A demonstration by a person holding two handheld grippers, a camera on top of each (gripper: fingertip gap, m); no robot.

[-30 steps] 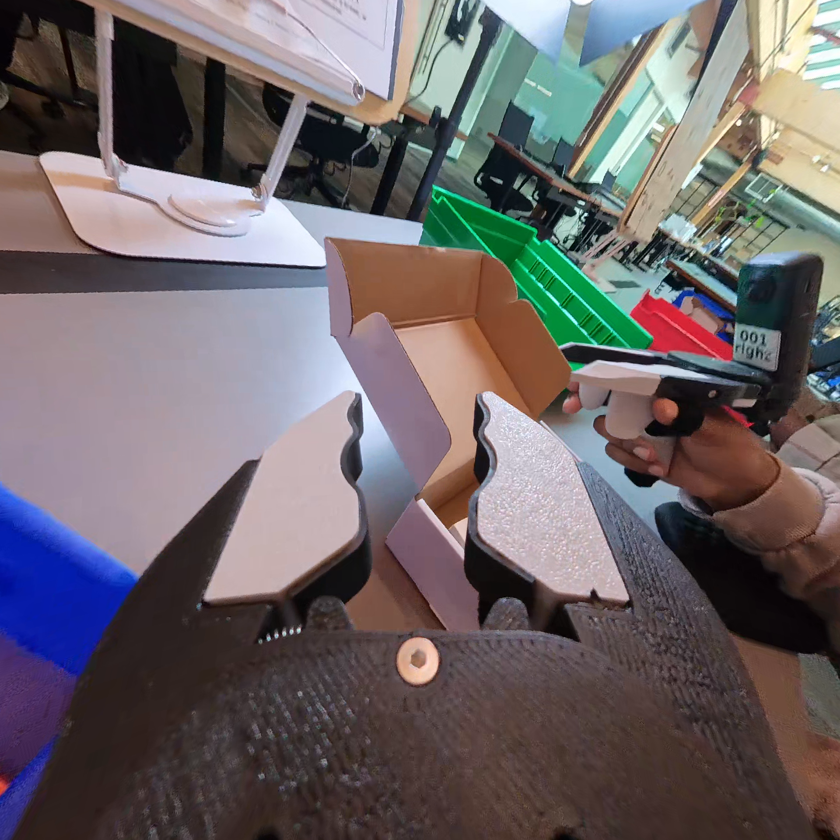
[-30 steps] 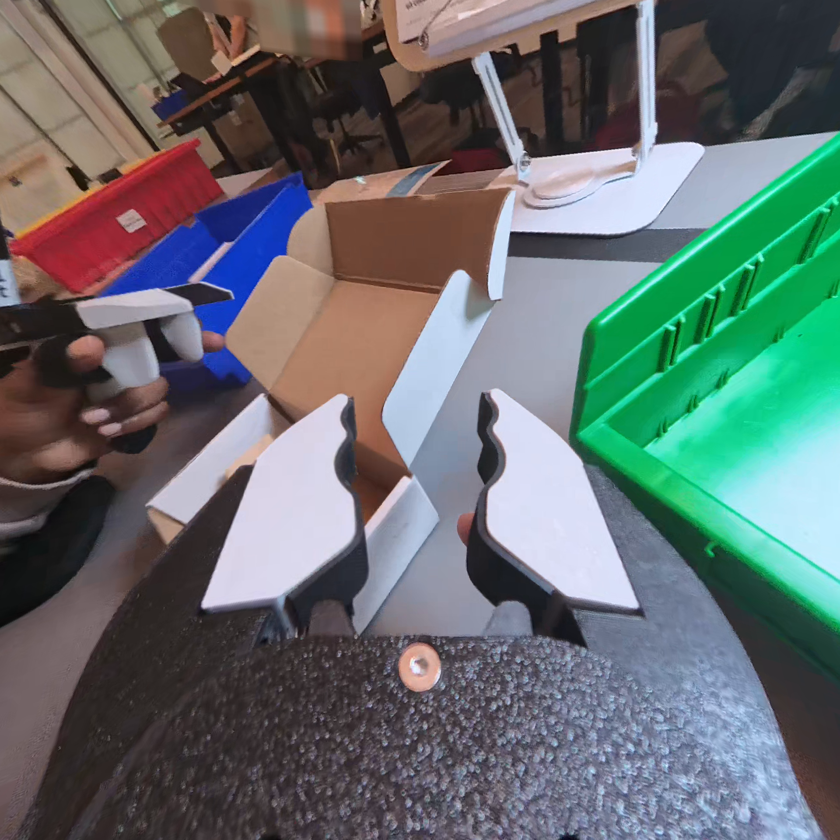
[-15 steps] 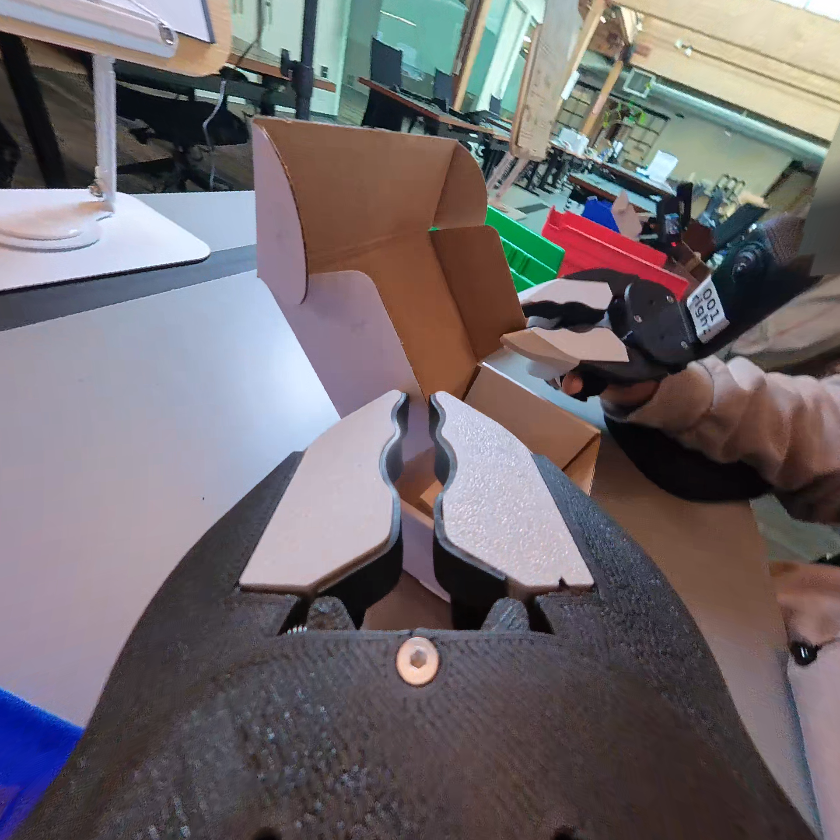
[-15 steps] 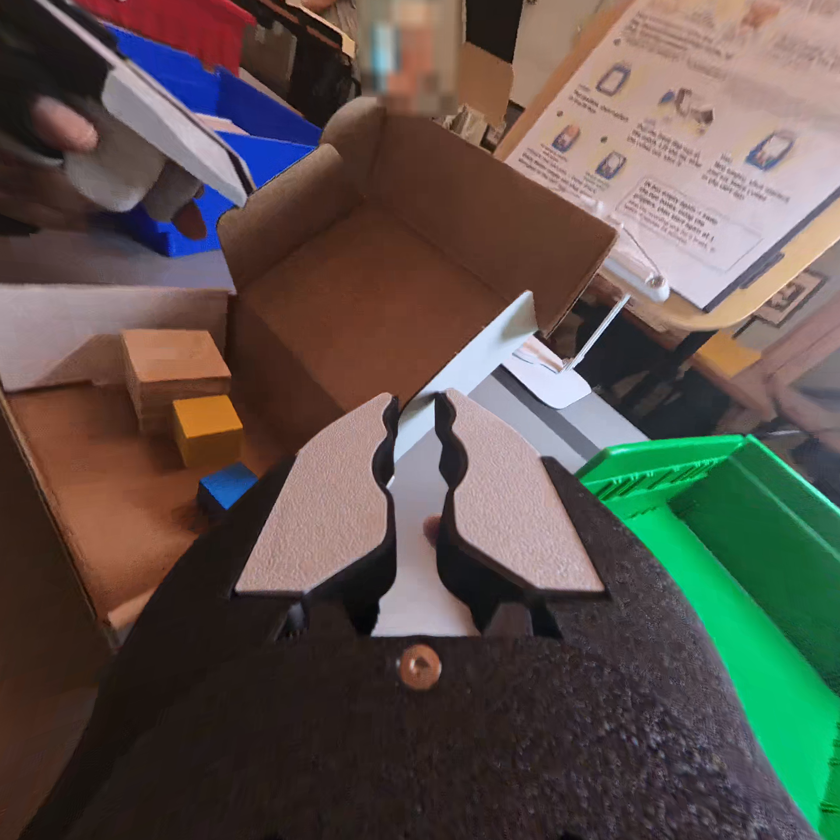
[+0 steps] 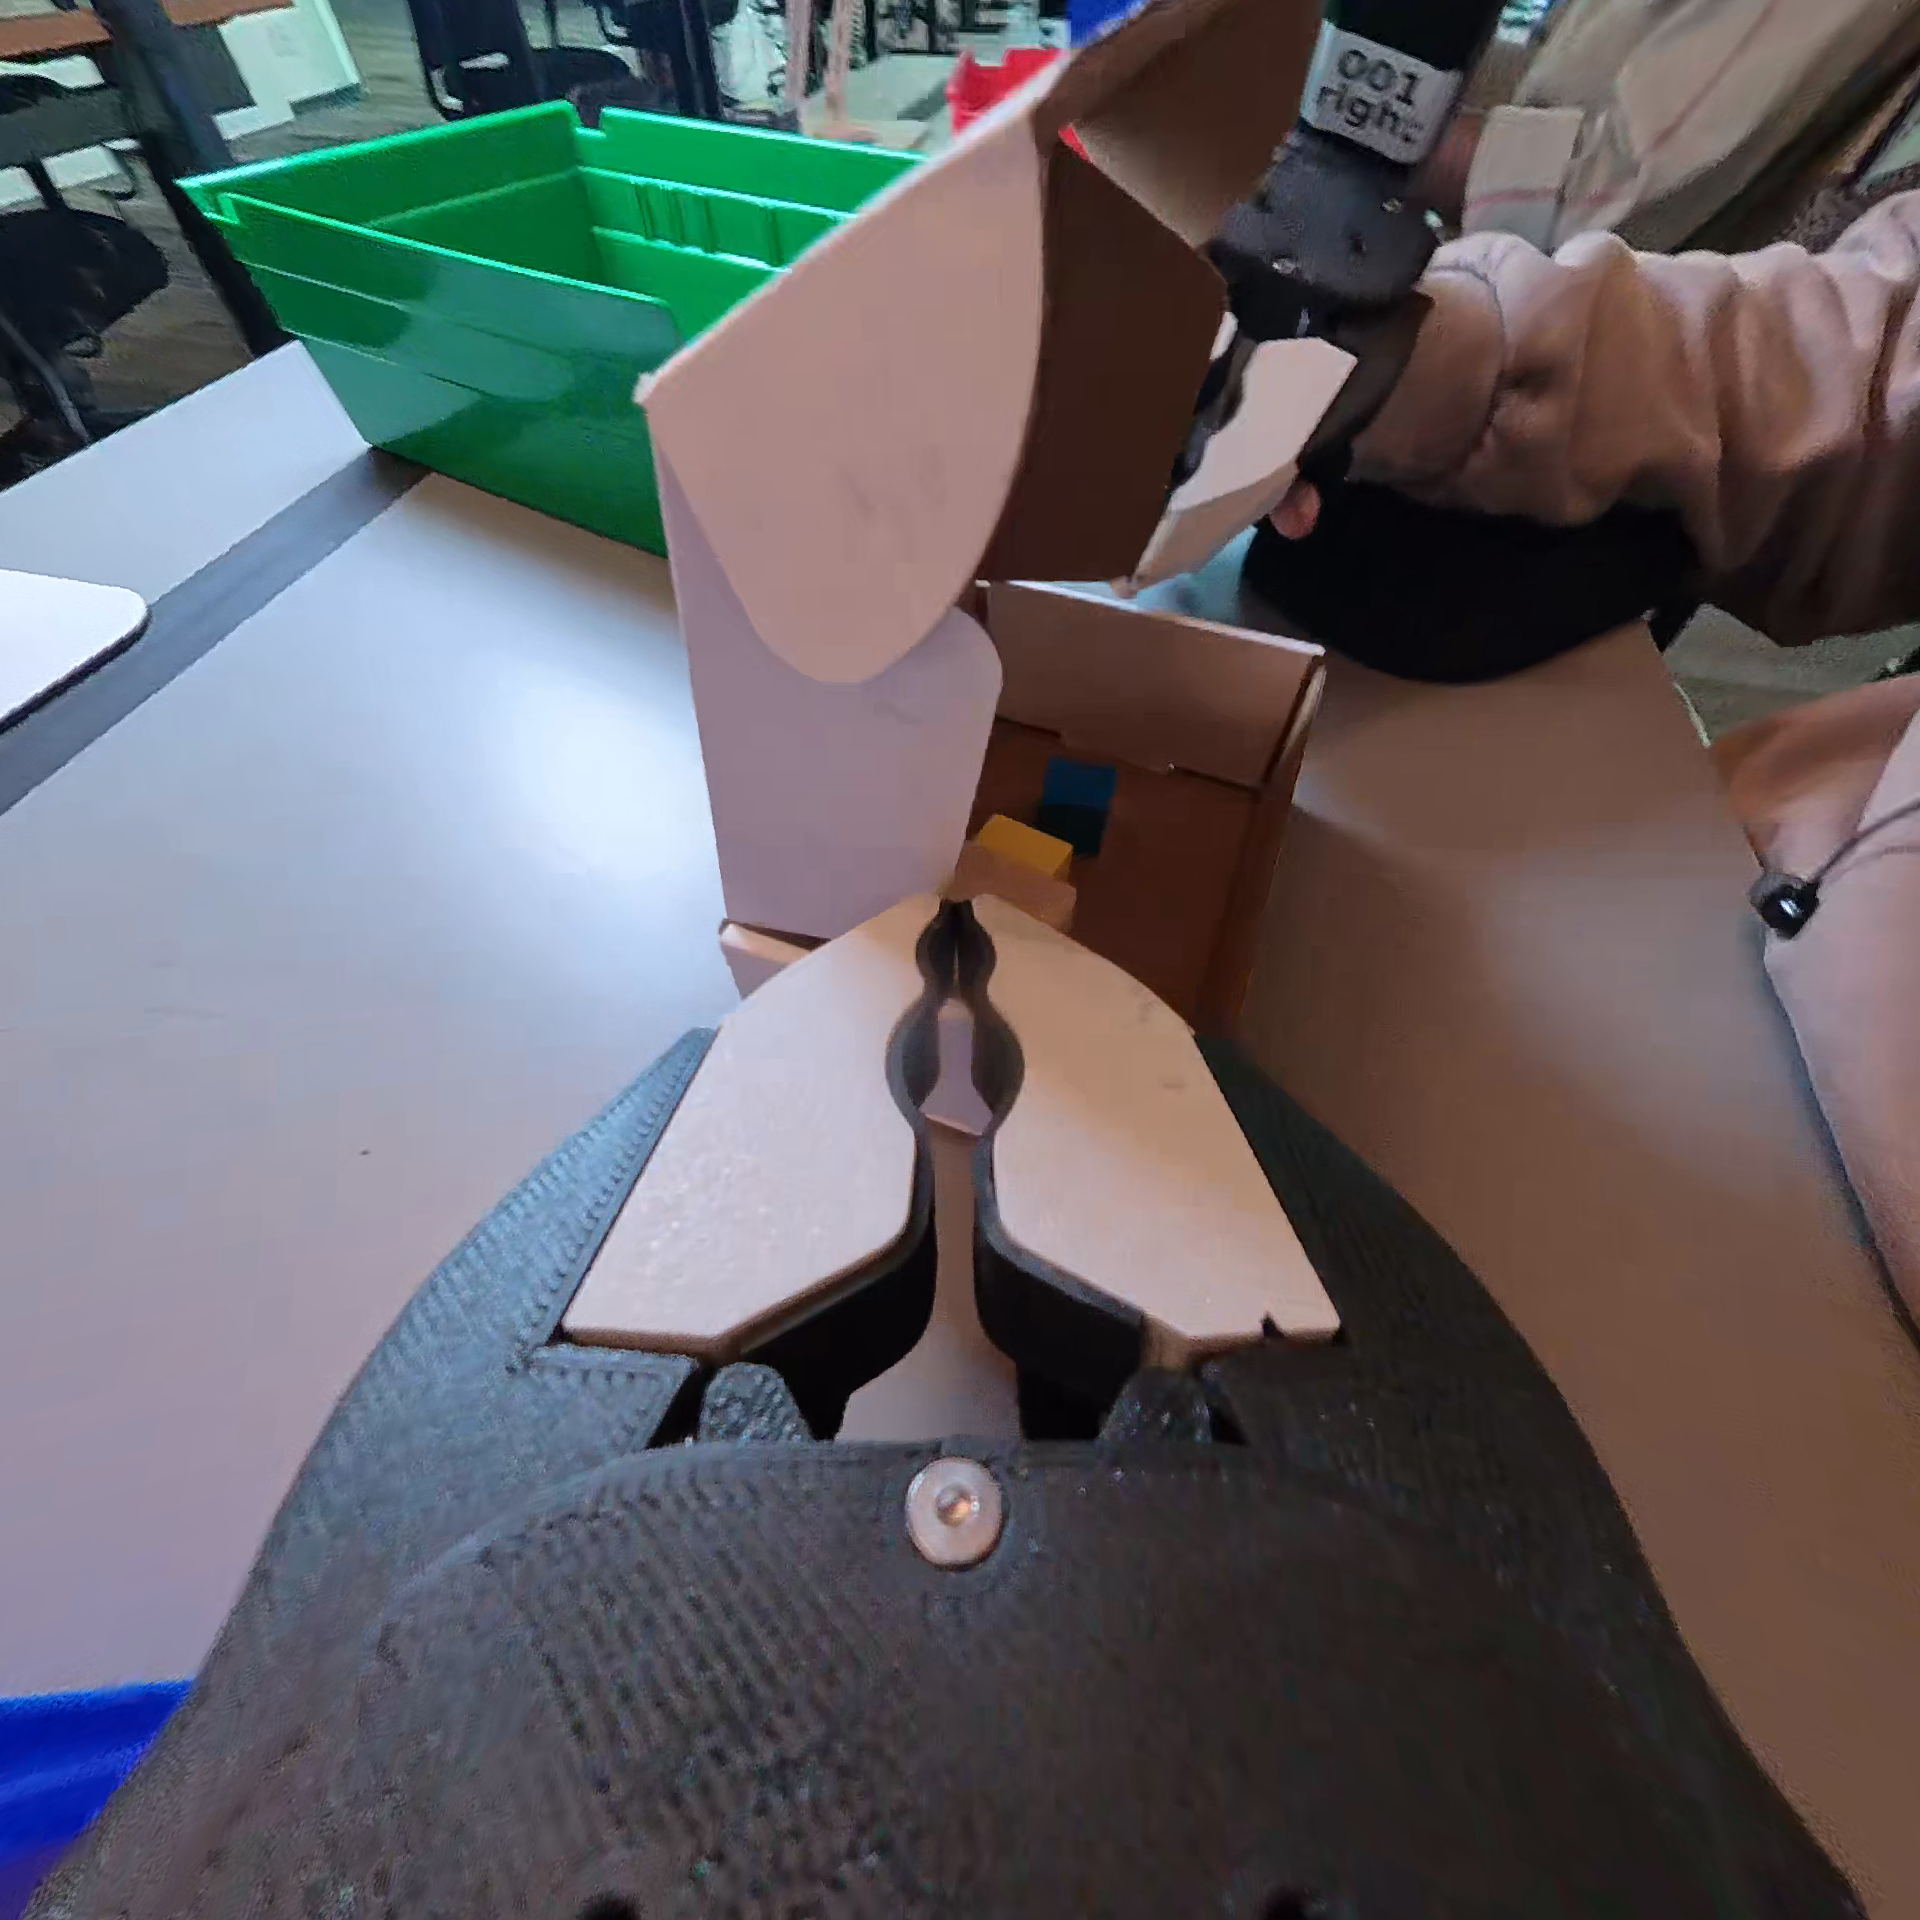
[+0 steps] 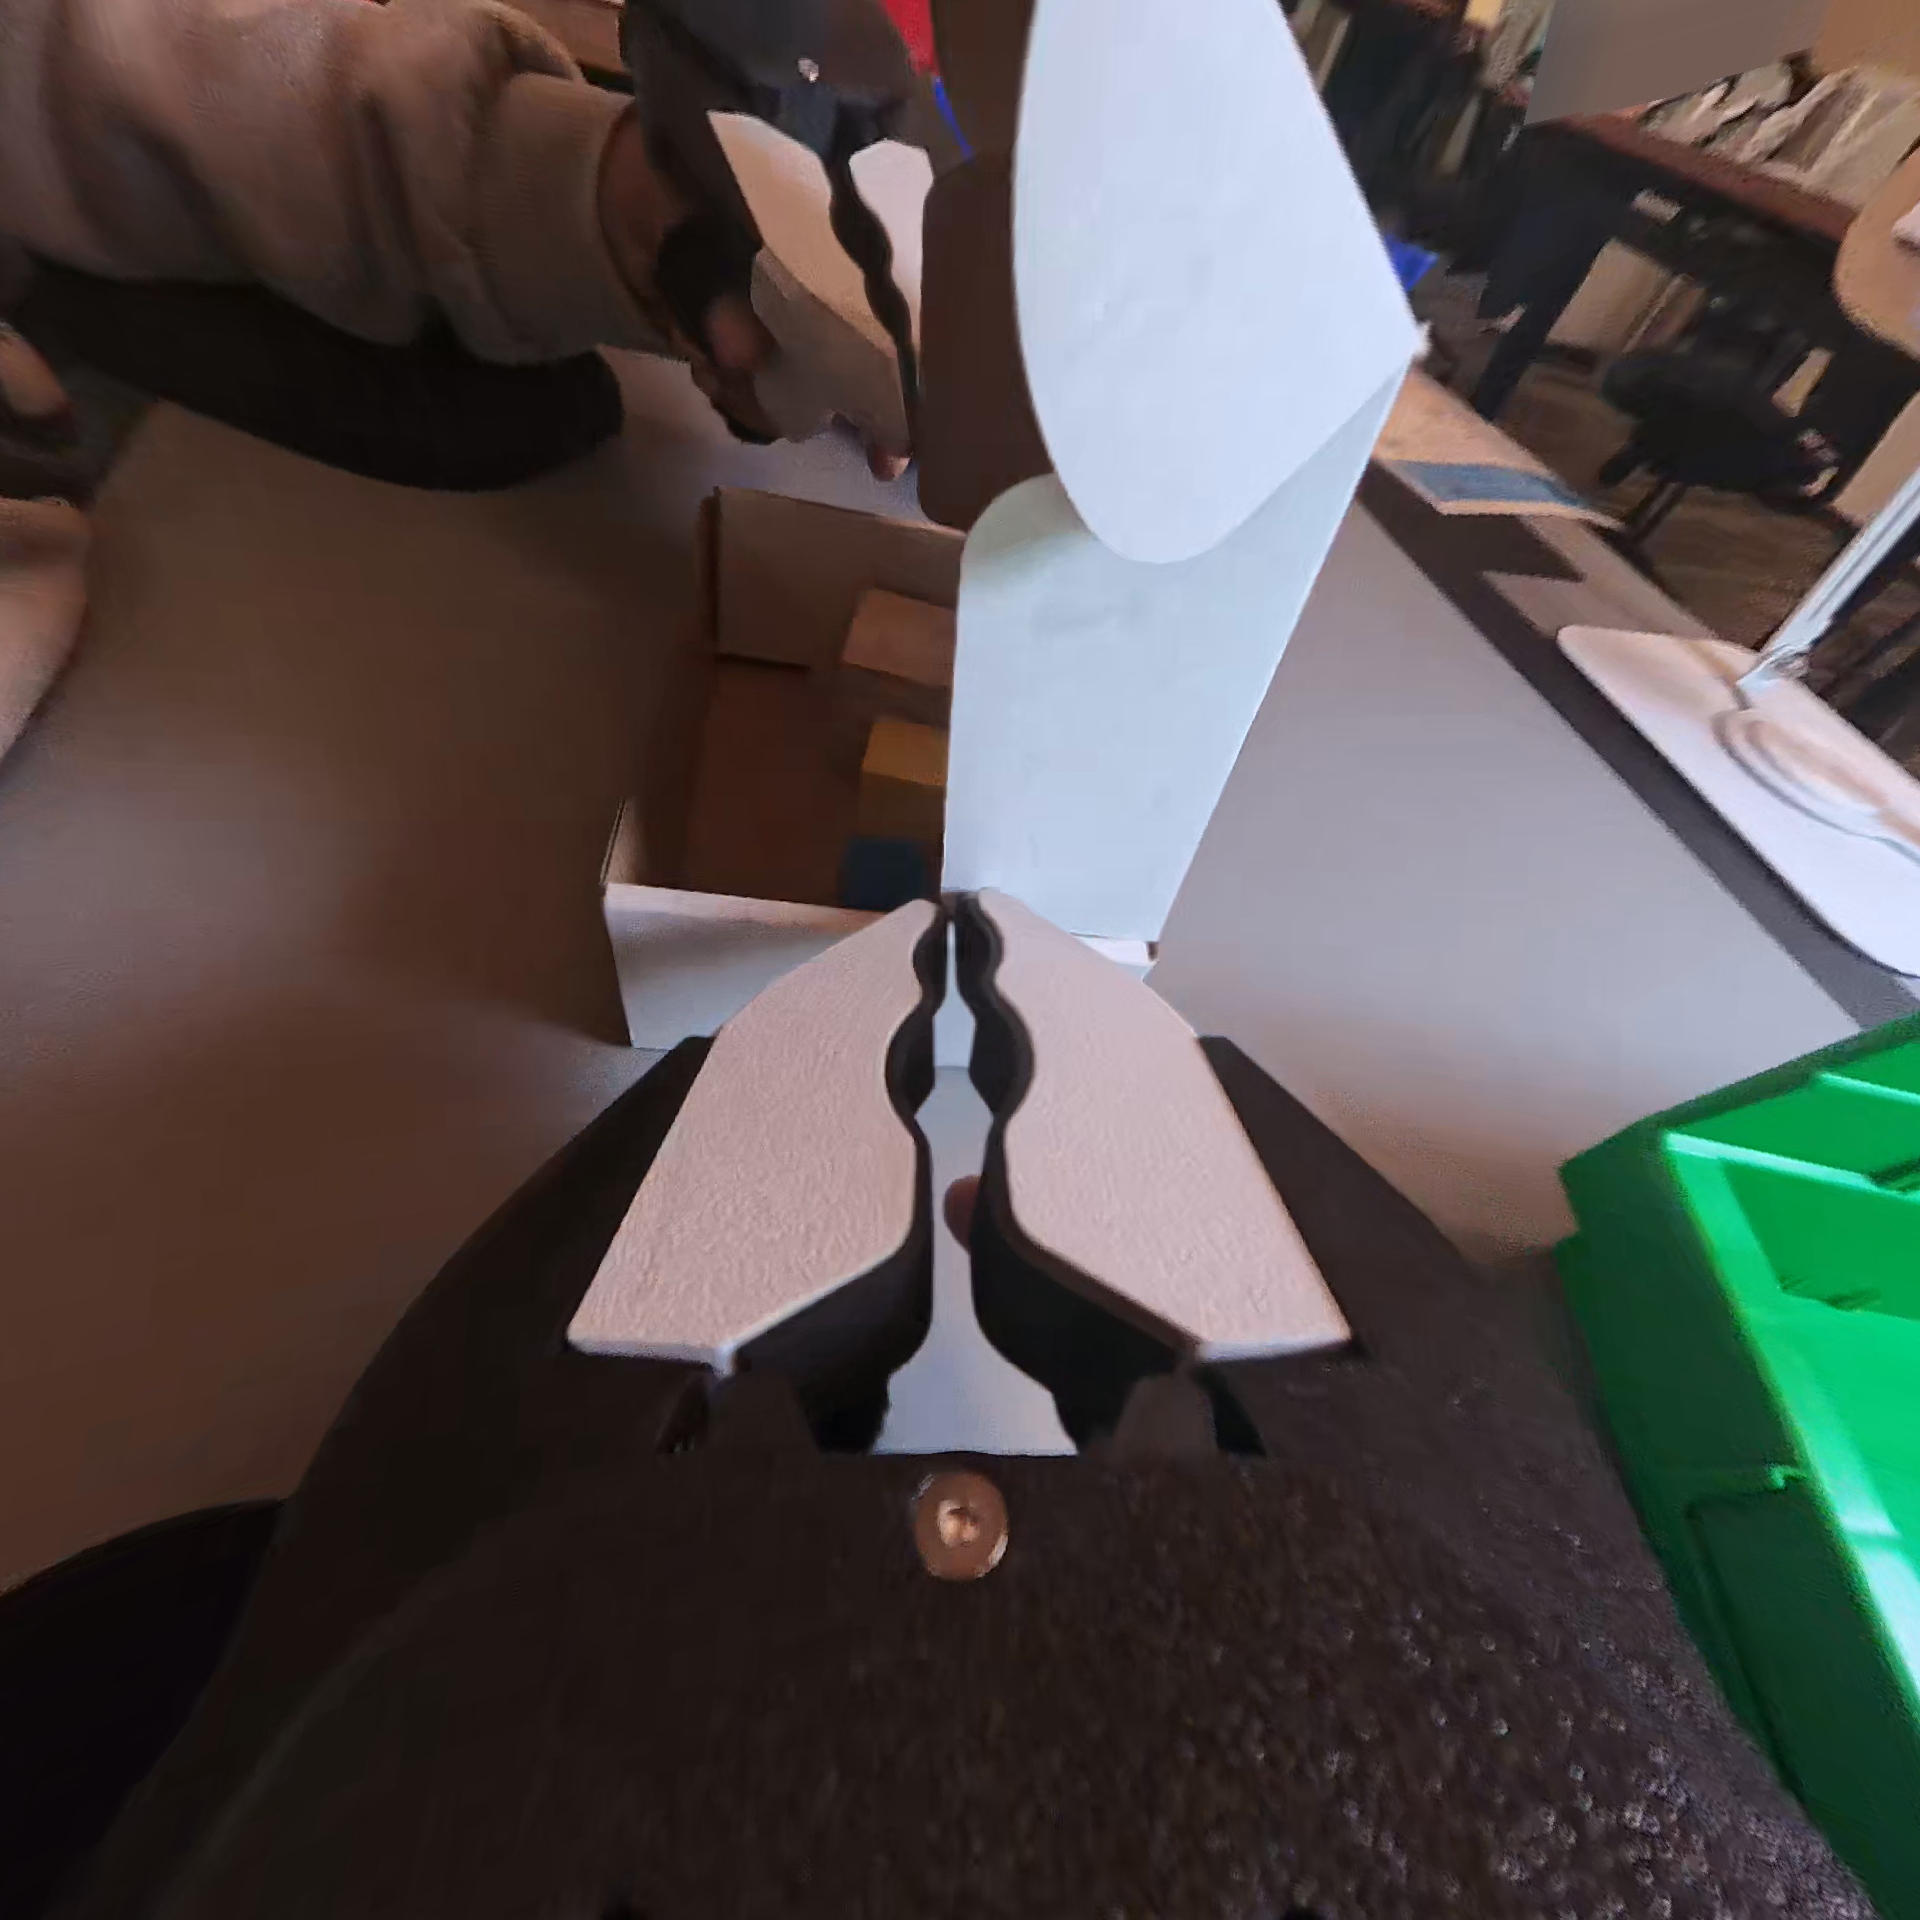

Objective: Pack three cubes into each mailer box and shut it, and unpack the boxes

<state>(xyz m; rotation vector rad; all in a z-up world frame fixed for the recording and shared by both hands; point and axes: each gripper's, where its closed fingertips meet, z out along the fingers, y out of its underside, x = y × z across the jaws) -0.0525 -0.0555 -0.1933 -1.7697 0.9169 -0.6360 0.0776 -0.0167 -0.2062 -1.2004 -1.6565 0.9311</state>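
Observation:
A cardboard mailer box (image 5: 1153, 665) stands open on the table with its lid (image 5: 862, 468) raised upright. Inside lie a blue cube (image 5: 1081, 790), a yellow cube (image 5: 1023, 842) and a plain wooden cube (image 5: 1018, 896). My left gripper (image 5: 956, 914) is shut on the box's near white side flap (image 5: 831, 790). In the right wrist view my right gripper (image 6: 954, 906) is shut on the opposite side flap (image 6: 1091, 727), with the wooden (image 6: 894, 644), yellow (image 6: 902, 769) and blue (image 6: 883, 873) cubes beyond. Each gripper shows in the other's view, at the far side of the lid.
A green bin (image 5: 468, 301) stands on the table behind the box, also at the right in the right wrist view (image 6: 1766, 1299). A blue bin corner (image 5: 62, 1756) is at lower left. A white stand base (image 6: 1766, 748) lies at the table's far side. Sleeved arms reach in. Left tips to right tips: about 15 cm.
Both grippers went from open to shut, each pinching a side flap of the box. The lid has swung up from lying back to upright.

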